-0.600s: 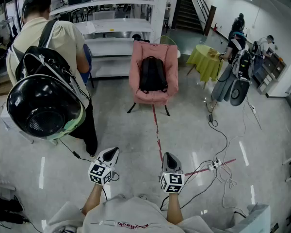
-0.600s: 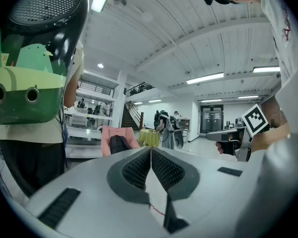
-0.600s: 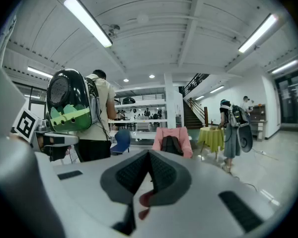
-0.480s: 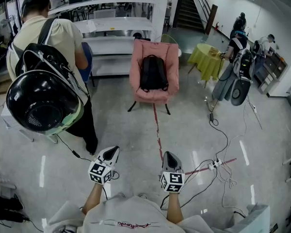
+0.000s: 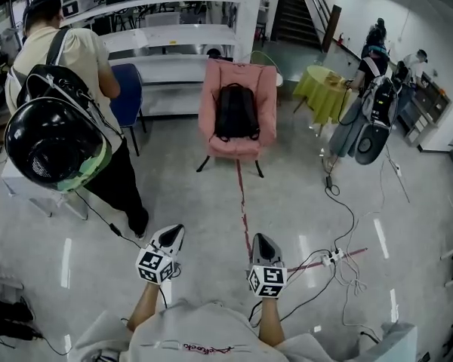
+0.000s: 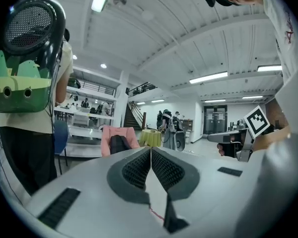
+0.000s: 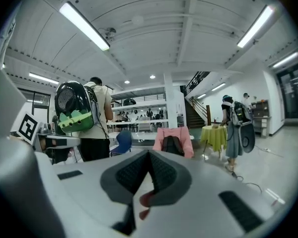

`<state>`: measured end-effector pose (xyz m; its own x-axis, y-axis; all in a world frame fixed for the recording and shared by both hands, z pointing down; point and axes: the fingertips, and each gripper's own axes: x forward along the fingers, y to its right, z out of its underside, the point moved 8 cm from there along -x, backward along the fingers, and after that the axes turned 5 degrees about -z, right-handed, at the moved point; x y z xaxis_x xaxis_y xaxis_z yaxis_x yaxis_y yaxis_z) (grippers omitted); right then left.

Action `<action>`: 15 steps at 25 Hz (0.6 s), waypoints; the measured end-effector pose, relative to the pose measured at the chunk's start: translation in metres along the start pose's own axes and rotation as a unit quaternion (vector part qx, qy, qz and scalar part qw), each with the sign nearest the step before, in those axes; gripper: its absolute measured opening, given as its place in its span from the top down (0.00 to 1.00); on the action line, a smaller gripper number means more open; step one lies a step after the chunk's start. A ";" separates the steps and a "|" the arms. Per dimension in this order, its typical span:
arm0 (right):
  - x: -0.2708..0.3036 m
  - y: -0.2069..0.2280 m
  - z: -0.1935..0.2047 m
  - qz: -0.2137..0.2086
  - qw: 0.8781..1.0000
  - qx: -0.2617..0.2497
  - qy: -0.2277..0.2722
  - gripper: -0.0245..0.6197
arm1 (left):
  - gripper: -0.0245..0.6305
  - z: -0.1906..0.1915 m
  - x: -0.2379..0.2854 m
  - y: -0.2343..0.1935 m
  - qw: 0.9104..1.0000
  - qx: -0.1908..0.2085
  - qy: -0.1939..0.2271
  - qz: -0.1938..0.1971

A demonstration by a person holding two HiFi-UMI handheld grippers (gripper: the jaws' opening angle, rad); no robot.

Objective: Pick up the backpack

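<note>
At far left a person (image 5: 75, 59) in a beige shirt stands with back turned, wearing a glossy black dome-shaped carrier pack (image 5: 53, 142) with a mesh vent and pale green trim; just beyond stand a blue chair (image 5: 127, 100) and long white shelving (image 5: 177, 40); low in the head view the left gripper (image 5: 174, 232) points ahead over the polished pale floor (image 5: 204, 202), its ribbed dark pads pressed flat together with nothing between them; the right gripper (image 5: 262, 240) beside it is likewise closed and empty, each bearing a cube printed with square markers; a thin red line (image 5: 243, 202) runs along the floor toward a pink padded armchair (image 5: 238, 151) on slim dark legs; the backpack (image 5: 236, 111), black and soft-sided, sits upright on the seat against the backrest, well apart from both grippers; further right are a round table (image 5: 321, 89) draped in yellow-green cloth, another person (image 5: 362, 70) carrying a pack, and a white power strip (image 5: 332, 258) with thin cables trailing across the floor.
</note>
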<state>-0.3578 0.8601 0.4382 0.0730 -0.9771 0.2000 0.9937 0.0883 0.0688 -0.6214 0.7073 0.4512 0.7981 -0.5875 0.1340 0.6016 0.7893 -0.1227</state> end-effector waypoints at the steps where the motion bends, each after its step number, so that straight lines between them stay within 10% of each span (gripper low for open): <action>1: 0.000 0.004 -0.001 -0.002 1.000 0.000 0.000 0.93 | 0.94 -0.002 0.003 0.003 1.000 0.000 0.000 -0.001; 15: 0.006 0.061 0.005 -0.026 1.000 0.012 -0.004 0.93 | 0.94 0.006 0.042 0.044 1.000 0.002 -0.022 -0.009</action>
<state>-0.2976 0.8606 0.4480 0.0199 -0.9788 0.2041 0.9939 0.0416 0.1026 -0.5614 0.7184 0.4571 0.7850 -0.5928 0.1799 0.6154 0.7796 -0.1162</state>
